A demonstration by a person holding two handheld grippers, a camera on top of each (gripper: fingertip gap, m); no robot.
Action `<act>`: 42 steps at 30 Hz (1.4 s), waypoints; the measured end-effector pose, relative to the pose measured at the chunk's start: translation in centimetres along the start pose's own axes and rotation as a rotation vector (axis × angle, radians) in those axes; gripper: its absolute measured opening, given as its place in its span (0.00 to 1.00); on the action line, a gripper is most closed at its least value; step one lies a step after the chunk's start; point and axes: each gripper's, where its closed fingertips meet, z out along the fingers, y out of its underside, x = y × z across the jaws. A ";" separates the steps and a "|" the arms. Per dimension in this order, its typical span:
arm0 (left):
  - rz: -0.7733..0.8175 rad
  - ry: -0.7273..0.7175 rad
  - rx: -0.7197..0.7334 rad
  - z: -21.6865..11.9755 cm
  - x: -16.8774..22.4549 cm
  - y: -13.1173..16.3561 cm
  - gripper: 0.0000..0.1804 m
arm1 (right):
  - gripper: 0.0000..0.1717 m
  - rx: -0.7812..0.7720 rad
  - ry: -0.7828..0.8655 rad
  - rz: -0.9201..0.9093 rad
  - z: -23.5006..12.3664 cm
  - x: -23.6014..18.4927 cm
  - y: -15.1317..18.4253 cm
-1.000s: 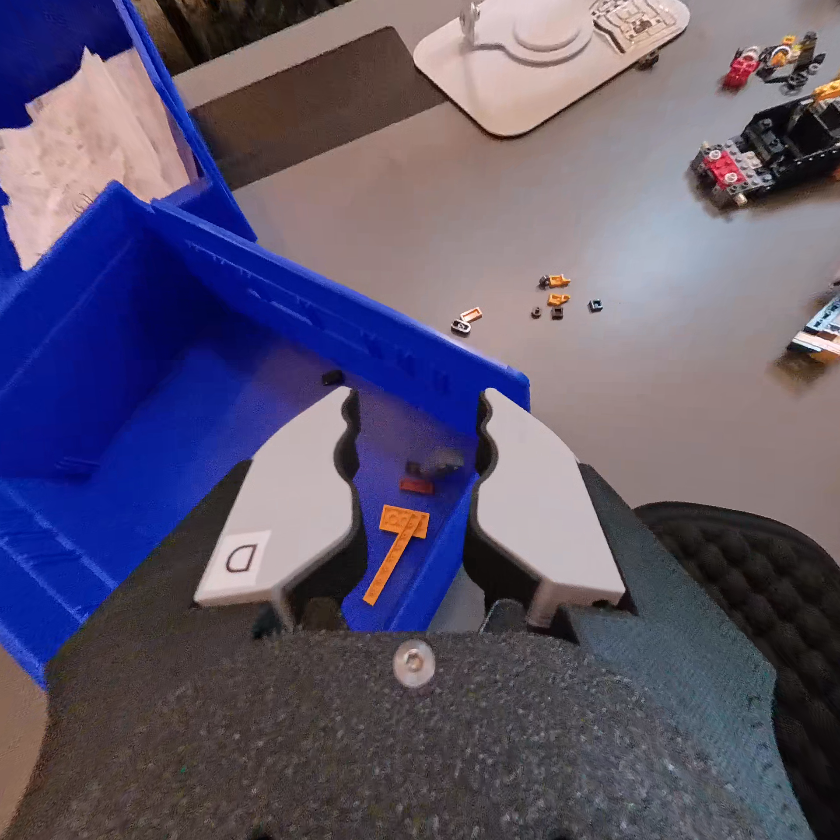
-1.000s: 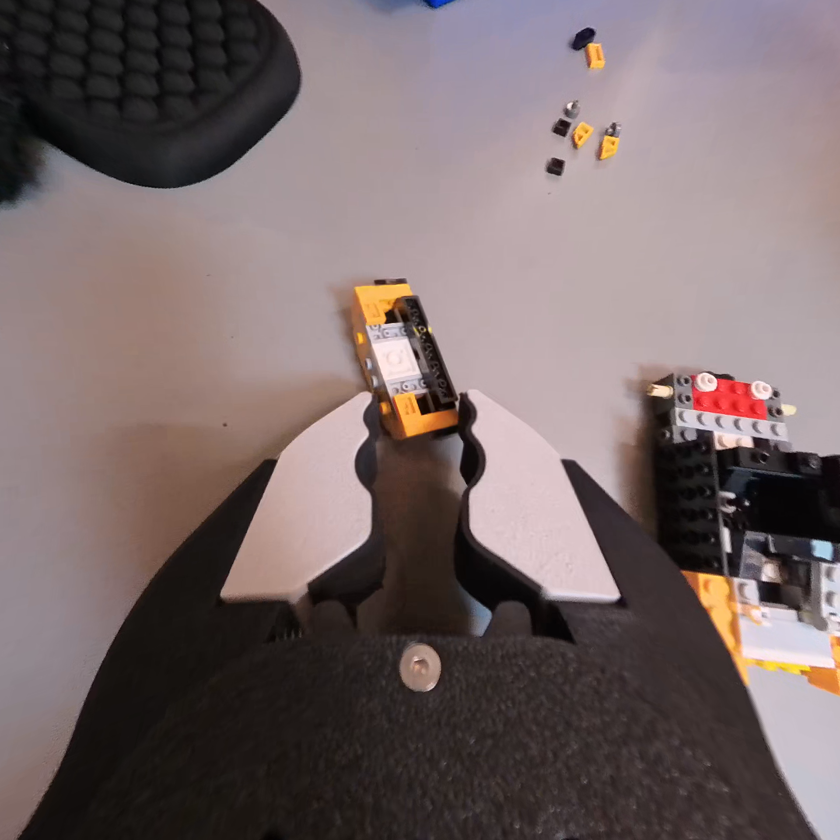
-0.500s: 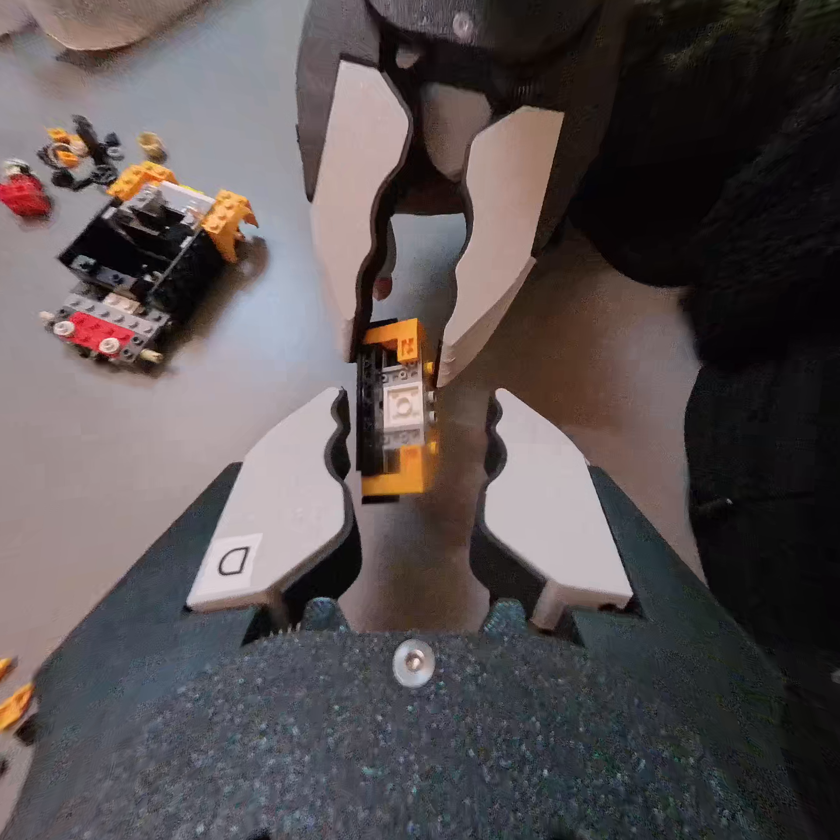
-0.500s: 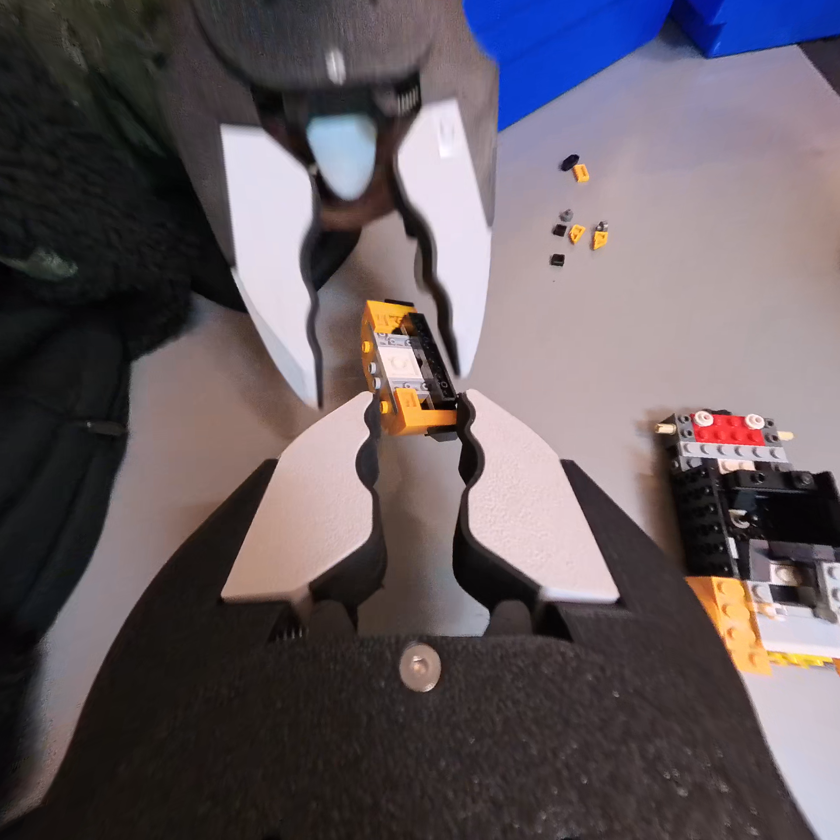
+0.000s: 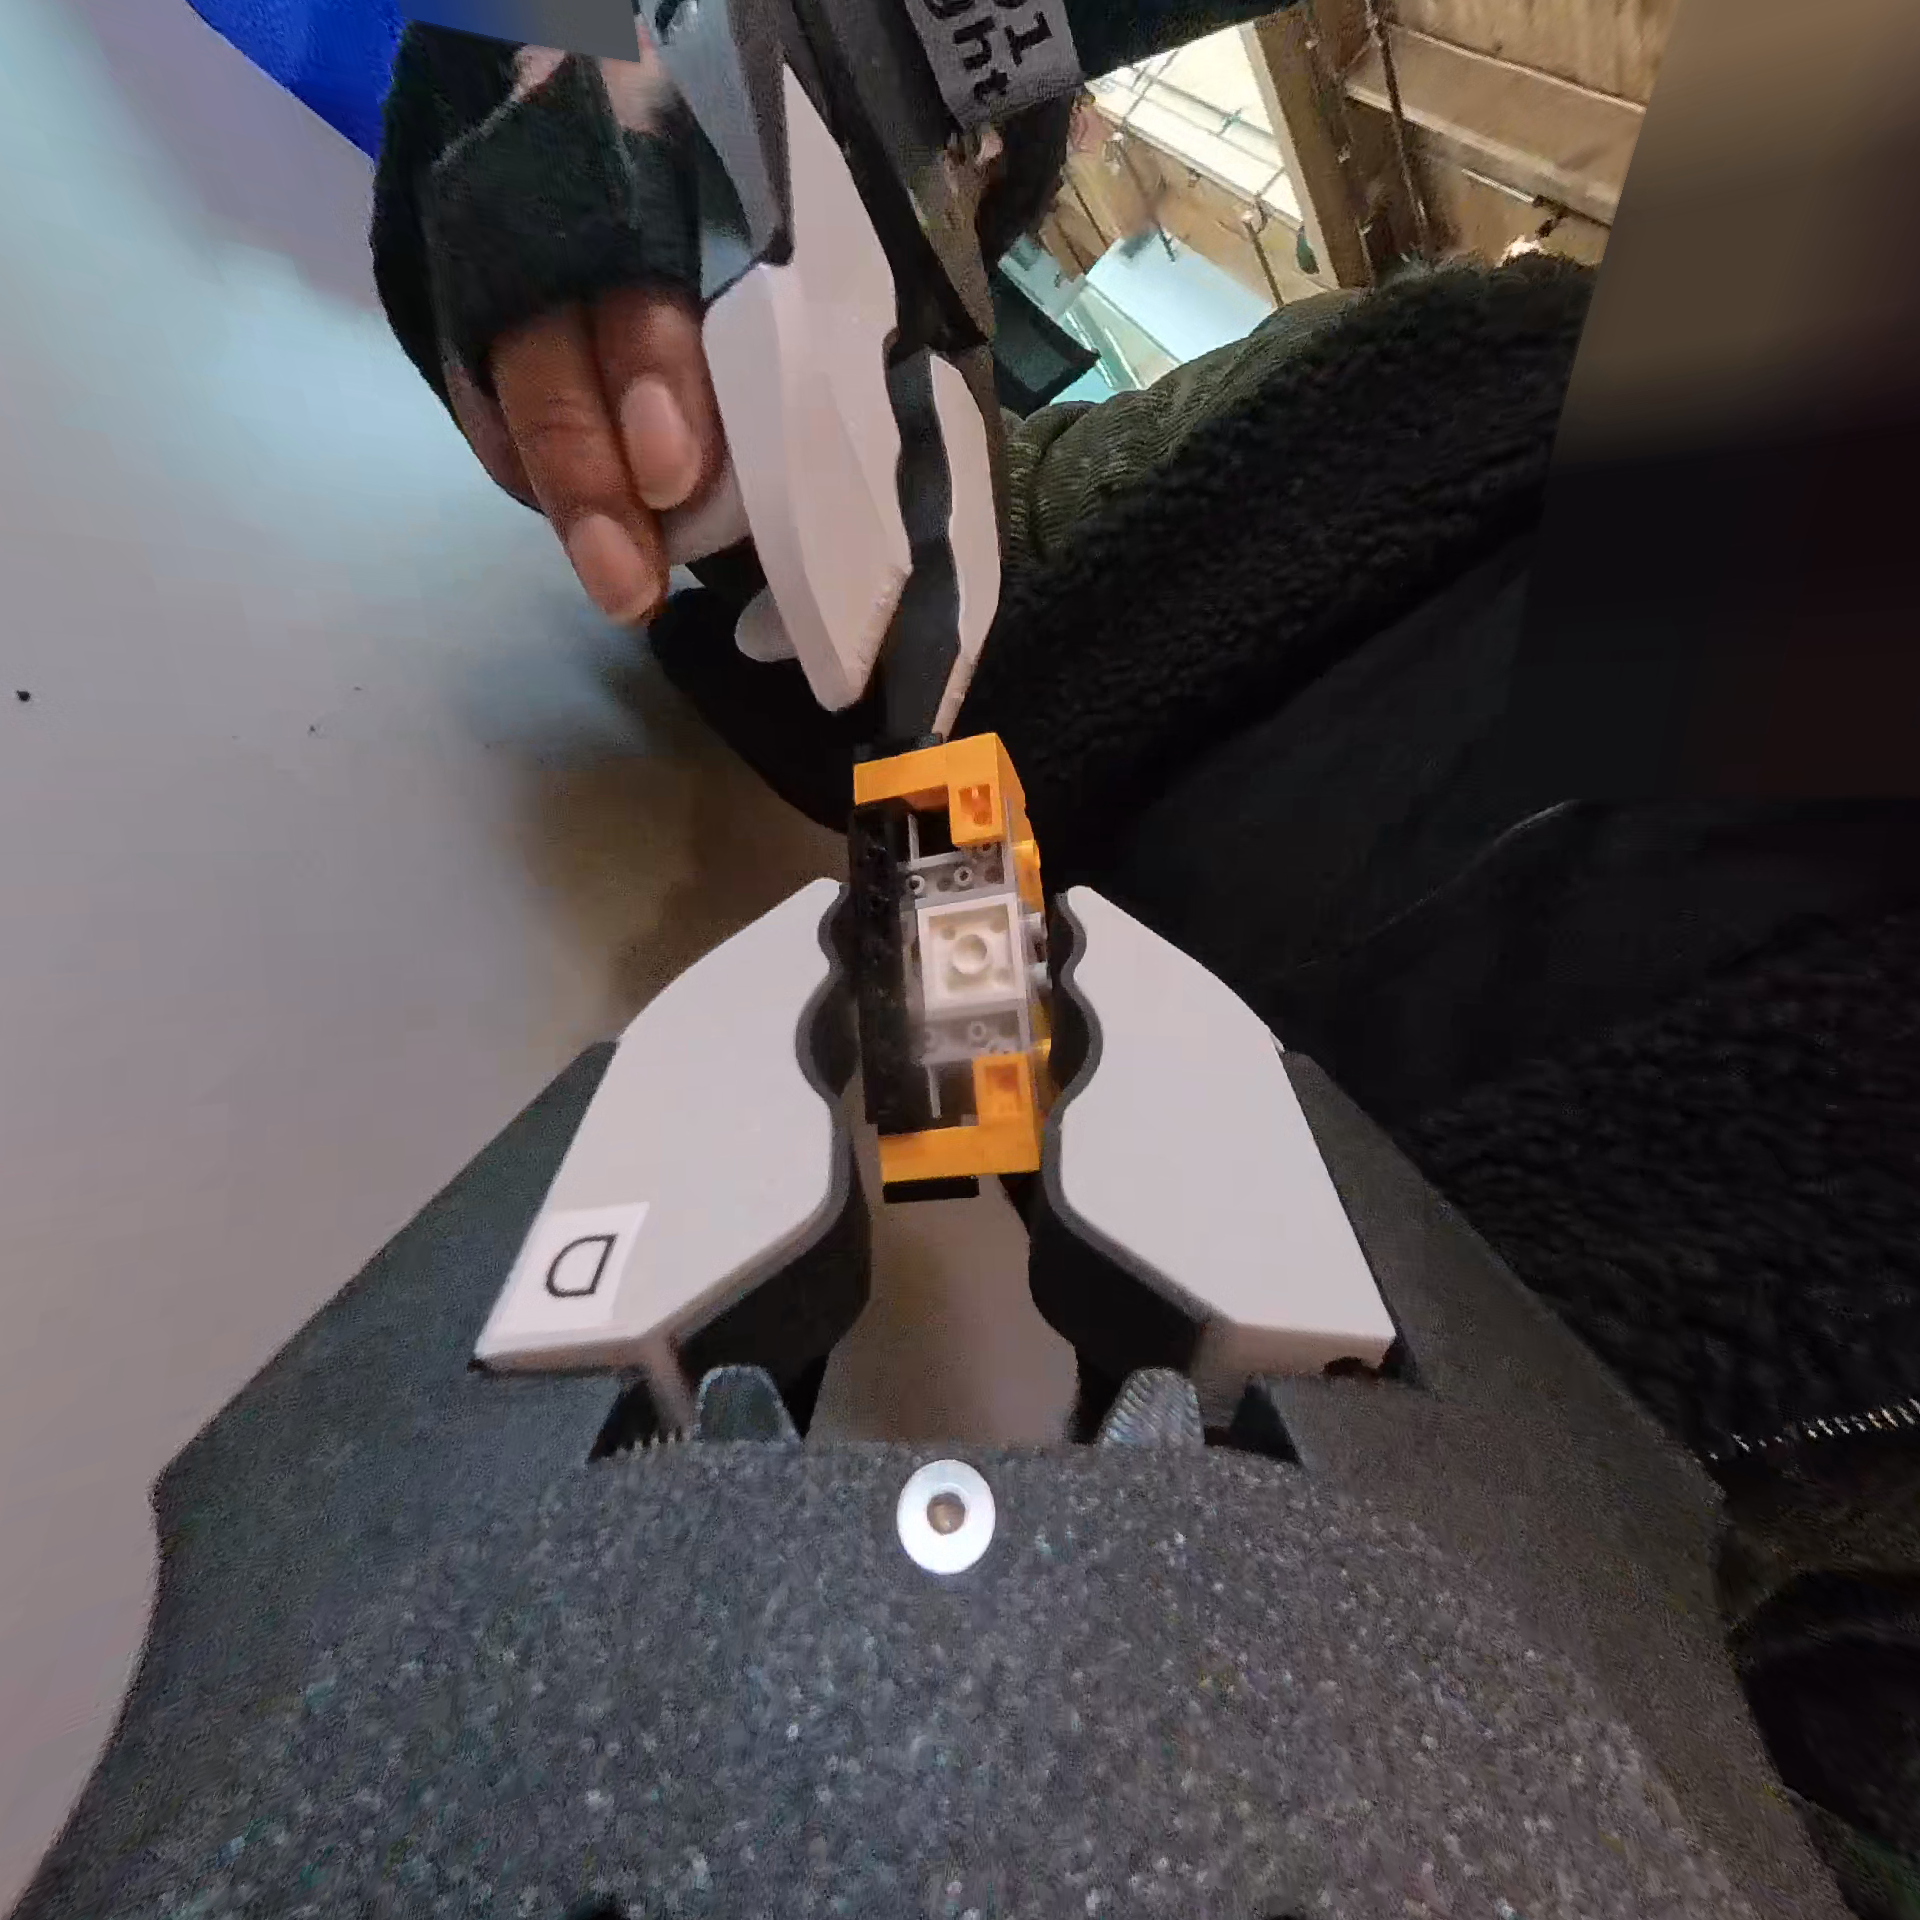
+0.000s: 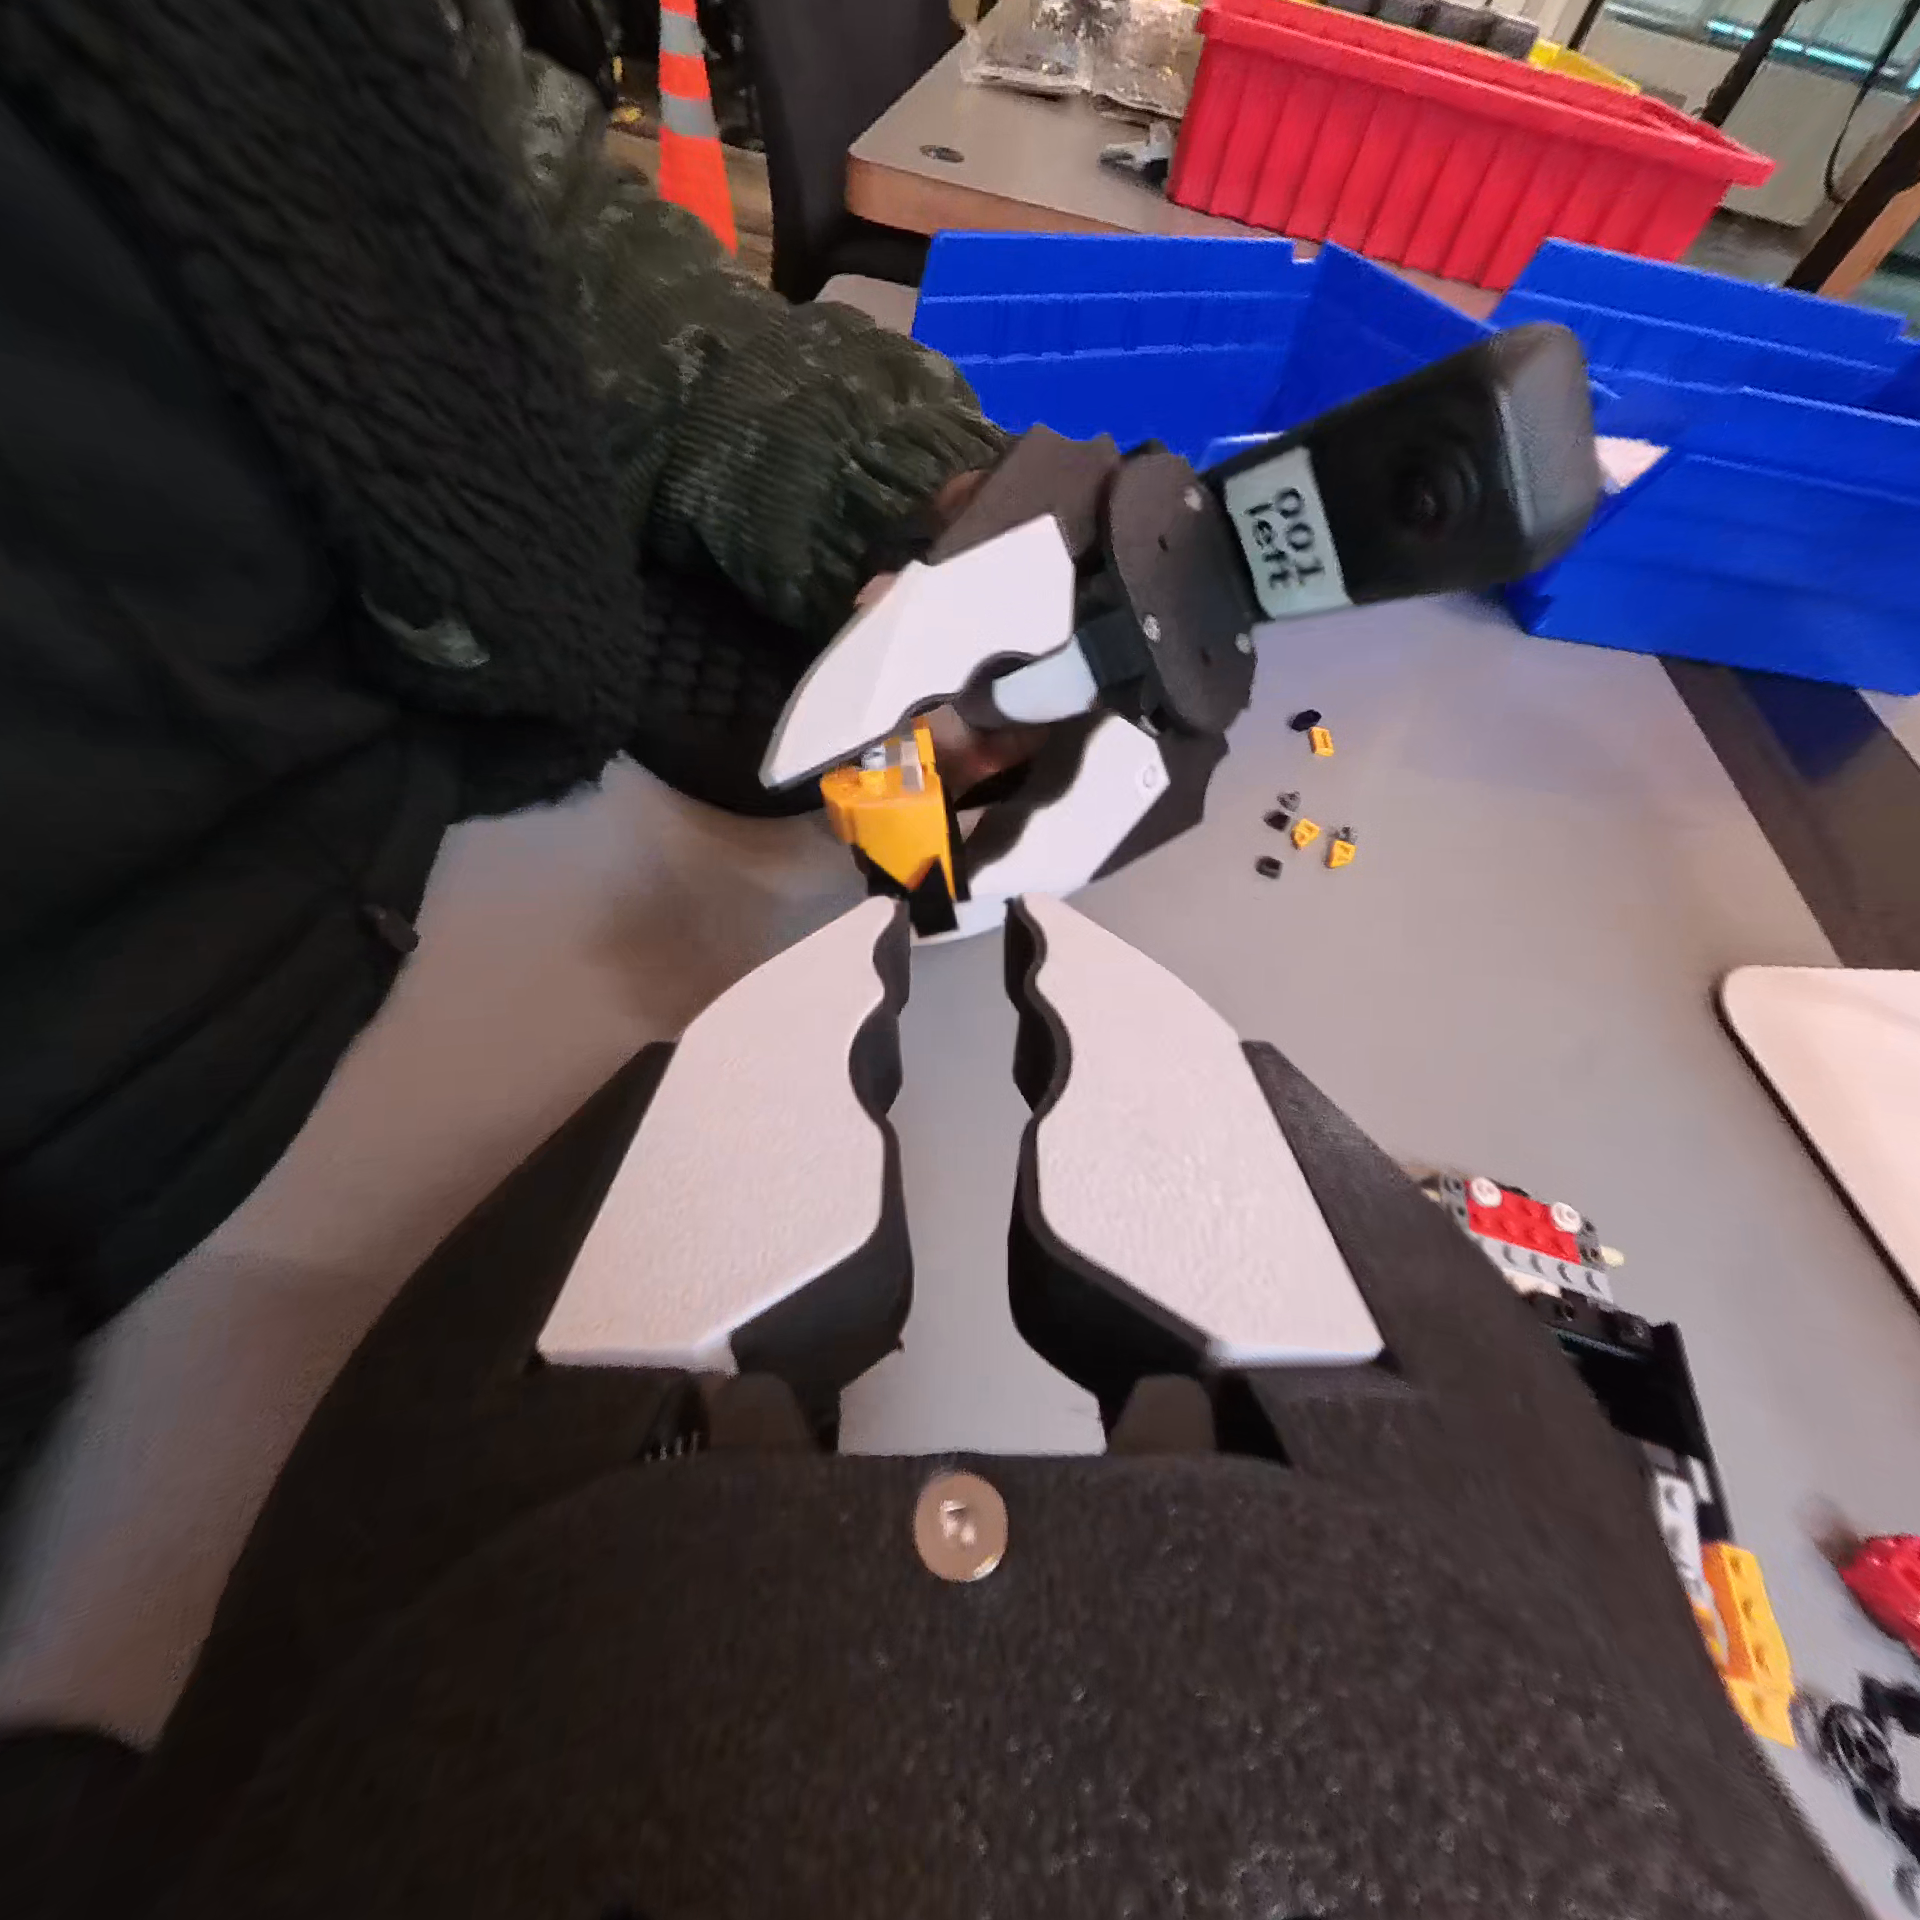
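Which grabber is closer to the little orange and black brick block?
Left. The left gripper has the orange and black brick block clamped between its fingers, off the table. The right gripper only meets its far end with its fingertips.

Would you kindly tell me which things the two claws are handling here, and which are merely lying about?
In hand:
- orange, black and grey brick block, clamped in the left claw
- right claw, tips at the block's black end

Lying about:
- loose small bricks
- black brick vehicle
- blue bins
- red bin
- white board
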 end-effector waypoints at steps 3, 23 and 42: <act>-0.026 0.034 -0.012 0.4 0.1 0.3 0.18 | 0.06 -0.038 -0.046 -0.045 0.6 -1.2 0.3; -0.040 -0.208 0.112 -3.5 -2.8 -0.8 0.18 | 0.05 -0.119 0.039 0.019 -0.1 1.4 3.6; 0.034 -0.535 0.031 -1.4 -6.1 -0.4 0.06 | 0.05 -0.299 0.142 -0.068 1.9 1.7 5.6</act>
